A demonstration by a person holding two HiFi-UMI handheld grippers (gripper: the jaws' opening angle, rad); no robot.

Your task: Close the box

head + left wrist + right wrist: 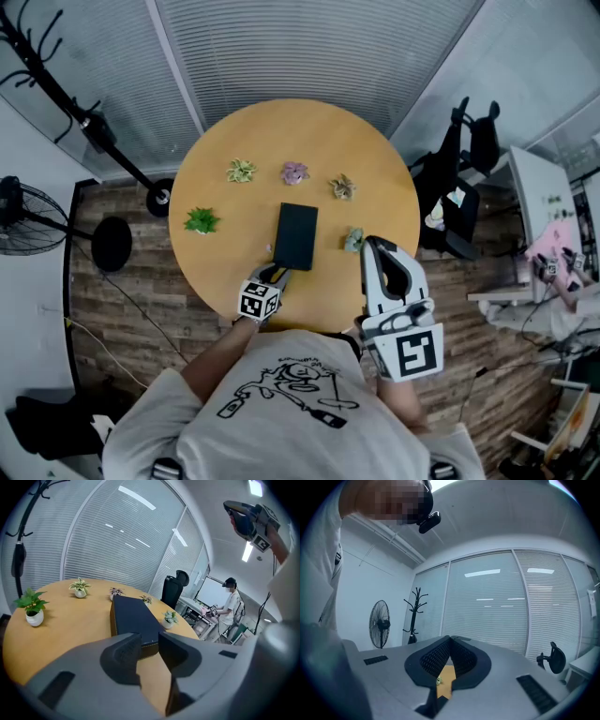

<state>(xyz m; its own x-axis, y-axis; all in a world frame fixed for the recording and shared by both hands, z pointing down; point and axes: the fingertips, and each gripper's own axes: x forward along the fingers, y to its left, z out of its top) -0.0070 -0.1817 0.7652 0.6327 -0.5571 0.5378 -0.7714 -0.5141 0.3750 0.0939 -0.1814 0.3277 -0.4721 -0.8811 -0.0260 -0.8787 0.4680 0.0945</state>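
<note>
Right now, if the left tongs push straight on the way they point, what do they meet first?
Most likely the near end of the dark box, lying just ahead of the open left tongs; how close is hard to judge.

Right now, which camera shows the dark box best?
Left gripper view: the box sits large at centre, with its top and side visible. Head view shows the box small from above; right gripper view misses it.

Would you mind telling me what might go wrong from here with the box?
The left gripper, jaws open, sits at the near end of the box; a push there might merely slide it away. The small plant right by the right gripper could get knocked over.
</note>
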